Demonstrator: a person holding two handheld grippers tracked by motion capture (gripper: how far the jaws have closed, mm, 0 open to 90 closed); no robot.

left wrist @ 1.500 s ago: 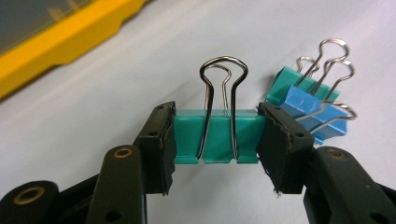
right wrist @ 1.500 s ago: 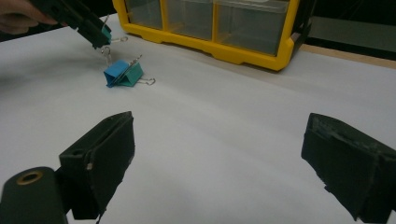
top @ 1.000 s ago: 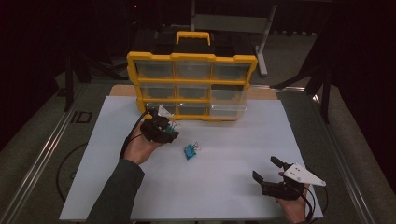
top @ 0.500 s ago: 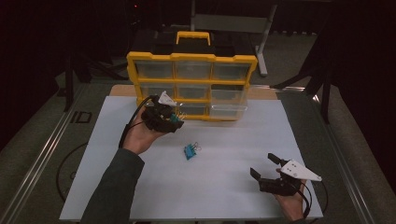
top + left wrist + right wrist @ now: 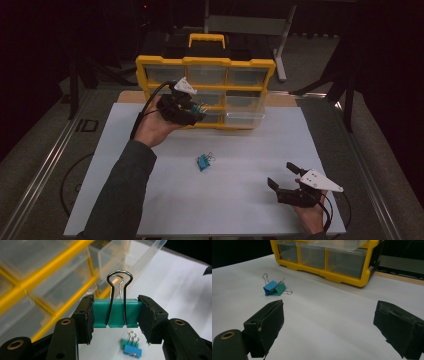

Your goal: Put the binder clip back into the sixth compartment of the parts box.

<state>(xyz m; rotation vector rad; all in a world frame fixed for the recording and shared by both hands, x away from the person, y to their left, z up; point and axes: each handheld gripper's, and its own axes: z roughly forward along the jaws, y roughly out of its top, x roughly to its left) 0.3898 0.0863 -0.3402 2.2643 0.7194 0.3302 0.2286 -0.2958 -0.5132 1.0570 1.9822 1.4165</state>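
Observation:
My left gripper (image 5: 115,315) is shut on a green binder clip (image 5: 115,314), its wire handles pointing up between the pads. In the high view that left gripper (image 5: 199,111) hangs in the air in front of the yellow drawer cabinet (image 5: 206,64), near its lower middle drawers. Two more binder clips, a blue one (image 5: 270,288) and a green one (image 5: 280,289), lie together on the white table sheet (image 5: 240,200); they appear as a small pile (image 5: 204,161) in the high view. My right gripper (image 5: 284,176) rests low at the front right, open and holding nothing.
The cabinet has clear plastic drawers; one at the lower right (image 5: 244,118) is pulled out. A black carrying case with a yellow handle (image 5: 207,39) stands behind it. Metal rails (image 5: 45,170) run along the table's left side.
My left gripper has risen with the green clip and moved toward the cabinet's front. The right gripper has stayed in place.

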